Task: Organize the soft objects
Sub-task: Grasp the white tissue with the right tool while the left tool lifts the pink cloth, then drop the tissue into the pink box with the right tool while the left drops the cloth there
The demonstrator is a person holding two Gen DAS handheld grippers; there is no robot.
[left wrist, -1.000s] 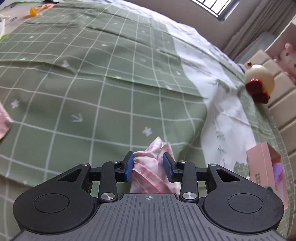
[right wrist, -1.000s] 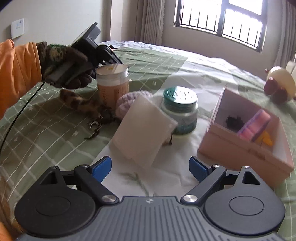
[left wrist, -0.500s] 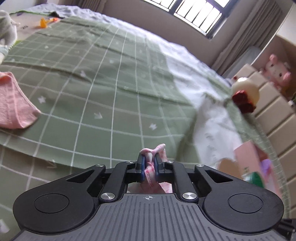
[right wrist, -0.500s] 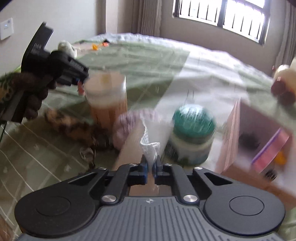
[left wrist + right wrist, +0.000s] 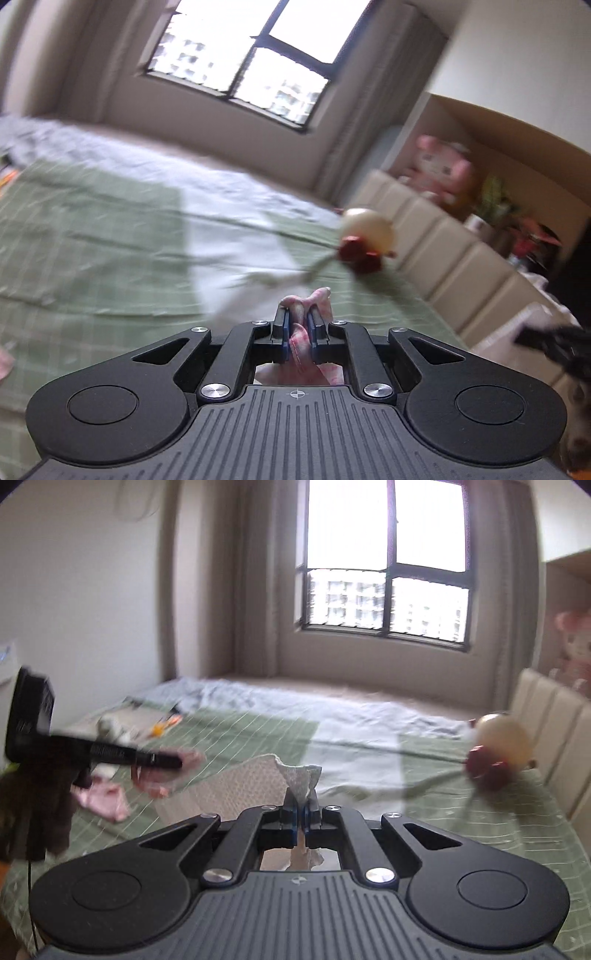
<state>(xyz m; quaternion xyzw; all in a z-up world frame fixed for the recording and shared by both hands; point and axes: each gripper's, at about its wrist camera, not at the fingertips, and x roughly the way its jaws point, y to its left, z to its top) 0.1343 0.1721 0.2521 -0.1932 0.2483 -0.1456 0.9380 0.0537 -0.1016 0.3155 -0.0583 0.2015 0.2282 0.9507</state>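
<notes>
My left gripper (image 5: 297, 325) is shut on a pink checked cloth (image 5: 309, 303) and holds it up above the bed. It also shows blurred in the right wrist view (image 5: 162, 762) with the pink cloth (image 5: 162, 782) hanging from it. My right gripper (image 5: 300, 814) is shut on a white cloth (image 5: 300, 775), lifted off the bed, with the cloth hanging below and to the left. Another pink cloth (image 5: 107, 799) lies on the green checked bedspread (image 5: 461, 812).
A round cream and red plush toy (image 5: 364, 238) lies near the padded headboard (image 5: 443, 258), and shows in the right wrist view (image 5: 496, 751). A pink plush (image 5: 439, 170) sits on the shelf behind. Small items (image 5: 162, 725) lie at the bed's far left. Window beyond.
Both grippers closed on their cloths and lifted them off the bed. Both views tilted up, so the jars and pink box dropped out of view.
</notes>
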